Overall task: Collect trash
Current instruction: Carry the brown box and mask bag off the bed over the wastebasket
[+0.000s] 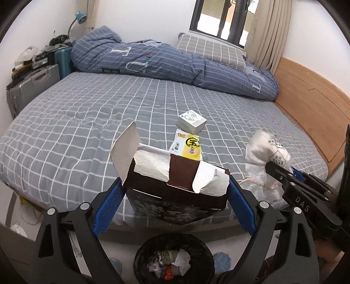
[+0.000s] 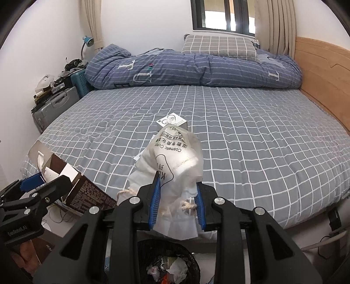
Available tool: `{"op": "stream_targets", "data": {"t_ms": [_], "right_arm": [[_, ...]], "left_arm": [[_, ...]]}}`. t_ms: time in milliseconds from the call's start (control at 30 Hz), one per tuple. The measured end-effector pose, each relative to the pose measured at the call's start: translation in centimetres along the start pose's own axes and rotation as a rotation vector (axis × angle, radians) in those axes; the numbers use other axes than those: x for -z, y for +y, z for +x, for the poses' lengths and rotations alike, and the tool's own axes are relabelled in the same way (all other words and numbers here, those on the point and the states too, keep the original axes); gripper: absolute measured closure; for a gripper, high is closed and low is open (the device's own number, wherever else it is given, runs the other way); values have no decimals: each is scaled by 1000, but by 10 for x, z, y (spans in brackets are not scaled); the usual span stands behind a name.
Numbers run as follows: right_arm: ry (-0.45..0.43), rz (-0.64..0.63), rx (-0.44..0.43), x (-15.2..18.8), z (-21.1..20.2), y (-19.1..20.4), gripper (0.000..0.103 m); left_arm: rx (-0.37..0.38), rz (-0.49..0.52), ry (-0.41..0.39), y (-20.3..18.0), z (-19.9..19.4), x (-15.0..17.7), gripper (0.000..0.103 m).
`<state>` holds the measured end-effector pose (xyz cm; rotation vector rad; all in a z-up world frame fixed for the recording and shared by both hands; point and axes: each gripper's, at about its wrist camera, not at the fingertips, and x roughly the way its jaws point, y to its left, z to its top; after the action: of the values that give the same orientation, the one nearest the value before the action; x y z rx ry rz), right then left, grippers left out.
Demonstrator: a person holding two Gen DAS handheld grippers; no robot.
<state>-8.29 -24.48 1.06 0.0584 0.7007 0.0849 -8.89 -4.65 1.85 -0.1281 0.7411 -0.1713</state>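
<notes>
Left fingers [image 1: 110, 204] pinch a torn brown carton [image 1: 175, 192]; right fingers [image 2: 154, 205] clamp a crinkled cotton-pad bag [image 2: 175, 161].

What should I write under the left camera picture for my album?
Left gripper holds a torn brown box above the trash bin, with the bed behind.

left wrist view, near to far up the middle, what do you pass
trash bin → brown box held in the left claw → yellow packet → small white box → folded blue quilt → window
</notes>
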Motion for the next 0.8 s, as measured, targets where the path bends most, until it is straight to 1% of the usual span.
{"op": "stream_targets", "data": {"t_ms": [433, 800], "right_arm": [[52, -4, -1, 40, -22, 6, 76], [132, 18, 16, 81, -34, 4, 76]], "left_arm": [[-16, -12, 43, 5, -22, 31, 14], [-25, 12, 116, -1, -27, 71, 14]]}}
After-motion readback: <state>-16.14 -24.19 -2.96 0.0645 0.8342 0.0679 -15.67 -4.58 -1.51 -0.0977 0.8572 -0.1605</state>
